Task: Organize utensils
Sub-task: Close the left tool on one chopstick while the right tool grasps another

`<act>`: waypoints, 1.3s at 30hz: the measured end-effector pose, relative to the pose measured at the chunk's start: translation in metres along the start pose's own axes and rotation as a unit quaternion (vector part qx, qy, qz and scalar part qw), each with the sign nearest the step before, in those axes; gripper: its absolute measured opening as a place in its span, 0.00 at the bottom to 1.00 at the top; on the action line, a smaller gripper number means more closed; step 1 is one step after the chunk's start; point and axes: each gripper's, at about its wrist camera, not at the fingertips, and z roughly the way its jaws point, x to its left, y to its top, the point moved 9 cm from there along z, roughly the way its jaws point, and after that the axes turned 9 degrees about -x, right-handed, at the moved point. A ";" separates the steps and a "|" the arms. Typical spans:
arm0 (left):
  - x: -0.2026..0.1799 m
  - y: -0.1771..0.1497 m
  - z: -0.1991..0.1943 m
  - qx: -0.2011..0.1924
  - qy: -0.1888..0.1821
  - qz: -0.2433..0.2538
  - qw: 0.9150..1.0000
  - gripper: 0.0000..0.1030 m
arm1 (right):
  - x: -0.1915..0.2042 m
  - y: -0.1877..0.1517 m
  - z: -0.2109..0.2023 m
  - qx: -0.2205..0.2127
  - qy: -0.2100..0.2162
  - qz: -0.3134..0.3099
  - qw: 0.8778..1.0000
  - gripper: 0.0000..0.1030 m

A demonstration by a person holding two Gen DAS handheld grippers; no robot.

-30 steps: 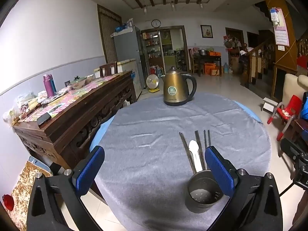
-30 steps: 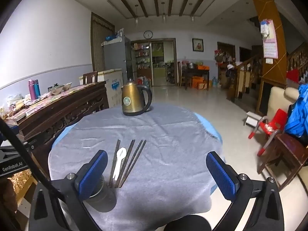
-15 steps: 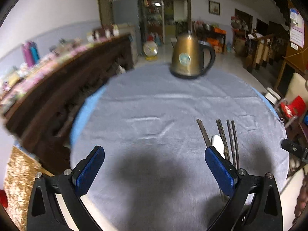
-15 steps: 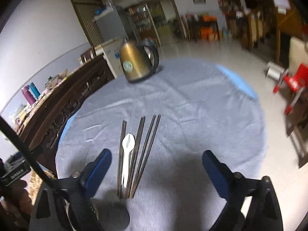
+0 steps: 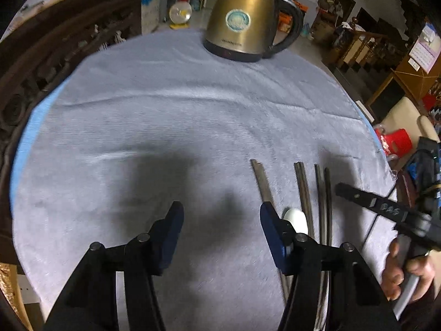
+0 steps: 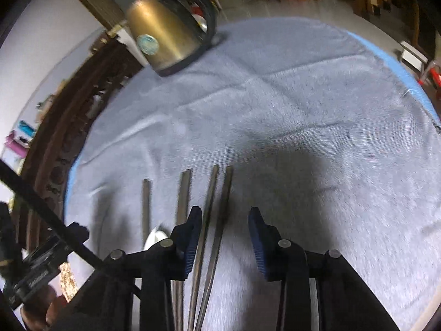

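Both grippers have been brought down and tilted toward the table (image 5: 165, 104), so that the grey cloth now fills each view where the far room was seen a second ago. The jaws of both have just been closing from their widest stance. The left gripper (image 5: 220, 220) is seen part-way closed over bare cloth with nothing between its fingers (image 5: 271, 229); the chopsticks (image 5: 303, 193) and the white spoon (image 5: 296, 219) lie just to the right of its right finger, untouched. The right gripper (image 6: 224, 237) is also part-way closed, and the two rightmost chopsticks (image 6: 217, 215) run between its fingers (image 6: 193, 237), close to the left one; no pressing of the pads on them can be made out, so they are judged not yet gripped. The utensils are laid side by side near the near edge of the table, the spoon (image 6: 155, 237) among the left sticks. The dark holder seen a second ago is now out of both views. A brass-coloured kettle (image 5: 242, 19) stands at the far side, well apart. The change is read as the opening reach: a first pair of chopsticks appears to be lined up for pick-up by the right gripper.
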 end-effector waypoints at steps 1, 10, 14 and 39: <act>-0.001 0.003 0.006 0.007 -0.003 -0.003 1.000 0.57 | 0.001 0.002 0.006 0.003 -0.005 0.005 1.000 0.36; -0.029 0.019 0.054 0.050 -0.020 -0.025 0.998 0.57 | 0.008 0.011 0.026 0.006 -0.065 -0.051 0.997 0.18; -0.044 0.015 0.073 0.072 -0.011 -0.009 0.997 0.39 | 0.009 0.010 0.025 0.005 -0.048 -0.057 0.997 0.14; -0.001 0.013 0.062 0.068 -0.001 -0.039 0.997 0.39 | -0.019 0.008 0.008 0.026 0.000 0.032 0.999 0.40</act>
